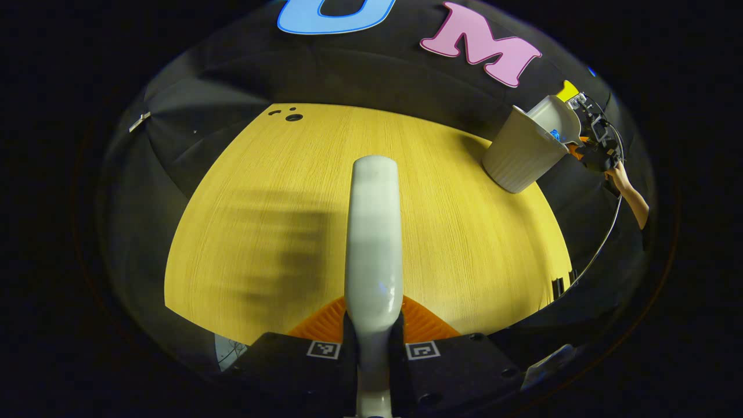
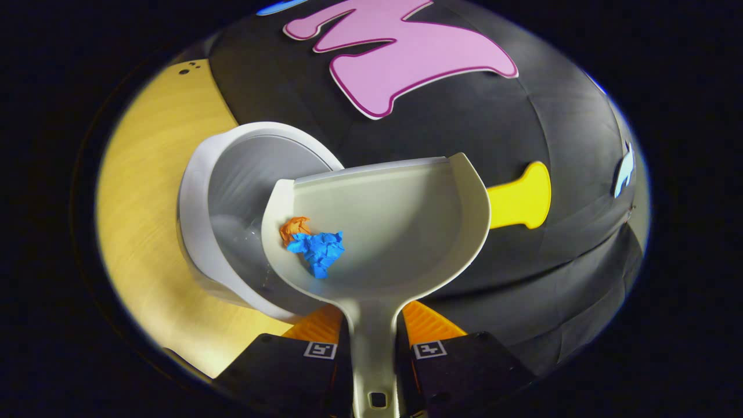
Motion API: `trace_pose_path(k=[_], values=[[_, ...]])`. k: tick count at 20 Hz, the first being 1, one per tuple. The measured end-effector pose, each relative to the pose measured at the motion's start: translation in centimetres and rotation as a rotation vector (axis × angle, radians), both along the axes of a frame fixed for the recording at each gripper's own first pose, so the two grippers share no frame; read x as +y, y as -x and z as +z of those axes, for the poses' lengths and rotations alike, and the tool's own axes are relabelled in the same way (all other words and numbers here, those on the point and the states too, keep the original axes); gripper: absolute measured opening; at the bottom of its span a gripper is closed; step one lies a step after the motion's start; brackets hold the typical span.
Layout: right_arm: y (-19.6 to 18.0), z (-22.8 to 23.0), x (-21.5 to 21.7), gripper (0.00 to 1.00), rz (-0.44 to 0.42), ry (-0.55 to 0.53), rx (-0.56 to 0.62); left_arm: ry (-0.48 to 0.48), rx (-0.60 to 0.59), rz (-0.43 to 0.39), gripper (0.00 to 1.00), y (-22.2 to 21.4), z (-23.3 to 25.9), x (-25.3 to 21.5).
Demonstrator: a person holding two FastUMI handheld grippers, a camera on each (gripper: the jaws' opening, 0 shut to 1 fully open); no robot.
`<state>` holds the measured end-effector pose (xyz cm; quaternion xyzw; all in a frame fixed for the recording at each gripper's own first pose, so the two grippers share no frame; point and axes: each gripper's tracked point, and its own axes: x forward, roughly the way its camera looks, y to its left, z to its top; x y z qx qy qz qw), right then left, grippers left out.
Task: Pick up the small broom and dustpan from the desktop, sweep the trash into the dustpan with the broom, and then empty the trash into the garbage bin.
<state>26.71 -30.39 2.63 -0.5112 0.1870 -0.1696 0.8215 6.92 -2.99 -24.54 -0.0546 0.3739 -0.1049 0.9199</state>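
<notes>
My left gripper [image 1: 373, 325] is shut on the white small broom [image 1: 373, 232], which points forward above the yellow desktop [image 1: 464, 244]. My right gripper [image 2: 374, 331] is shut on the handle of the white dustpan [image 2: 400, 232]. The pan is tilted to one side over the mouth of the white garbage bin [image 2: 200, 232]. A crumpled blue paper [image 2: 318, 249] and an orange scrap [image 2: 293, 226] lie at the pan's low edge, just above the bin opening. In the left gripper view the bin [image 1: 522, 154] stands at the desk's far right, with the dustpan [image 1: 557, 116] and the right gripper [image 1: 595, 139] over it.
A person's hand and forearm [image 1: 630, 194] hold the right gripper, with a cable hanging below. Small dark holes [image 1: 293, 116] mark the desk's far left corner. The broom's shadow falls on the wood to its left.
</notes>
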Motion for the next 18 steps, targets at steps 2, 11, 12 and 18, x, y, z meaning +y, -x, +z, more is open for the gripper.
trace_pose_path(k=[2, 11, 12, 18], values=[[0.4, 0.2, -0.5, 0.33, 0.016, 0.062, -0.002, 0.009, 0.001, 0.003, 0.27, -0.3, -0.1, -0.1], [-0.1, 1.7, -1.4, 0.33, 0.106, 0.406, 0.040, 0.018, 0.027, 0.003, 0.27, -1.4, -1.2, -0.3], [0.0, 1.8, -1.4, 0.33, 0.111, 0.439, 0.048, 0.017, 0.029, 0.003, 0.27, -1.4, -1.4, -0.3], [-0.1, 1.4, -1.2, 0.33, 0.111, 0.373, 0.071, 0.027, 0.032, 0.023, 0.27, -1.7, -1.5, -0.3]])
